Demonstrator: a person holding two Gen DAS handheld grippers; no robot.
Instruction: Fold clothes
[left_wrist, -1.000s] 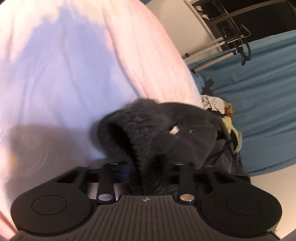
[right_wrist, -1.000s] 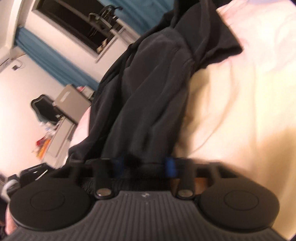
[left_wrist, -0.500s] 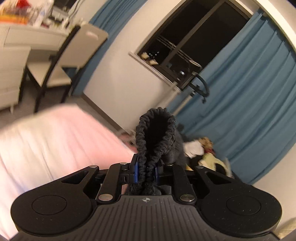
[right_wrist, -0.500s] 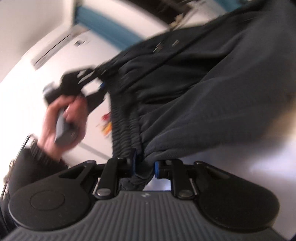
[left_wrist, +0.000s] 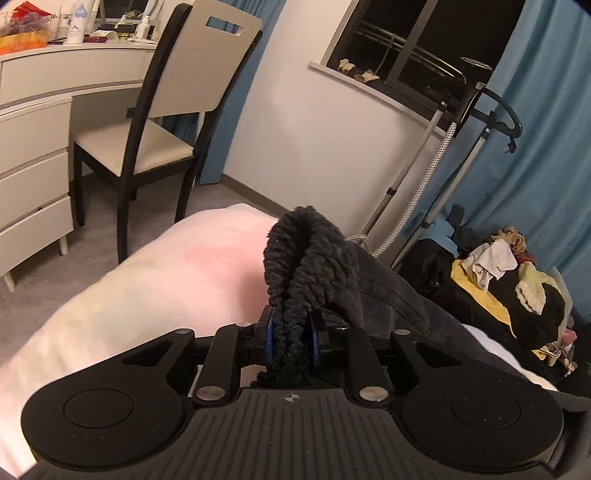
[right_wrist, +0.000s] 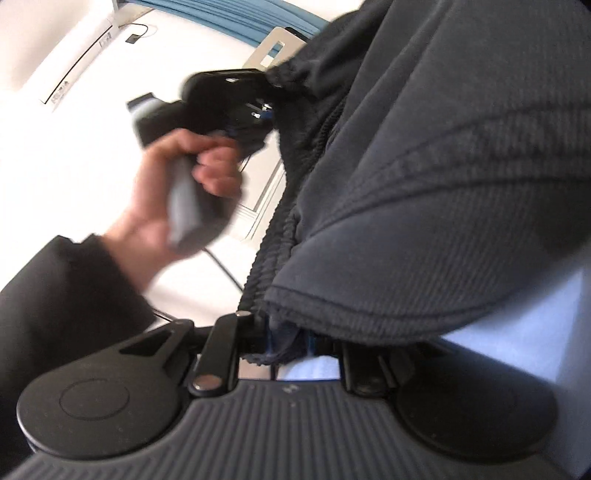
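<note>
A dark grey garment with a ribbed elastic waistband (left_wrist: 306, 258) hangs between my two grippers, lifted above the bed. My left gripper (left_wrist: 290, 334) is shut on one end of the waistband, which bunches up between the blue pads. My right gripper (right_wrist: 290, 341) is shut on the other end of the waistband; the garment (right_wrist: 443, 184) fills the upper right of that view. The left gripper (right_wrist: 236, 107) and the hand holding it also show in the right wrist view, pinching the far end.
A pale pink-white bed cover (left_wrist: 147, 295) lies below. A heap of mixed clothes (left_wrist: 509, 288) sits at the right by blue curtains. A chair (left_wrist: 166, 122), a white dresser (left_wrist: 33, 140) and a garment steamer stand (left_wrist: 443, 158) are beyond the bed.
Both grippers have risen from the bed with the garment, stretching its waistband between them. The left view swung up from the bed cover to the room.
</note>
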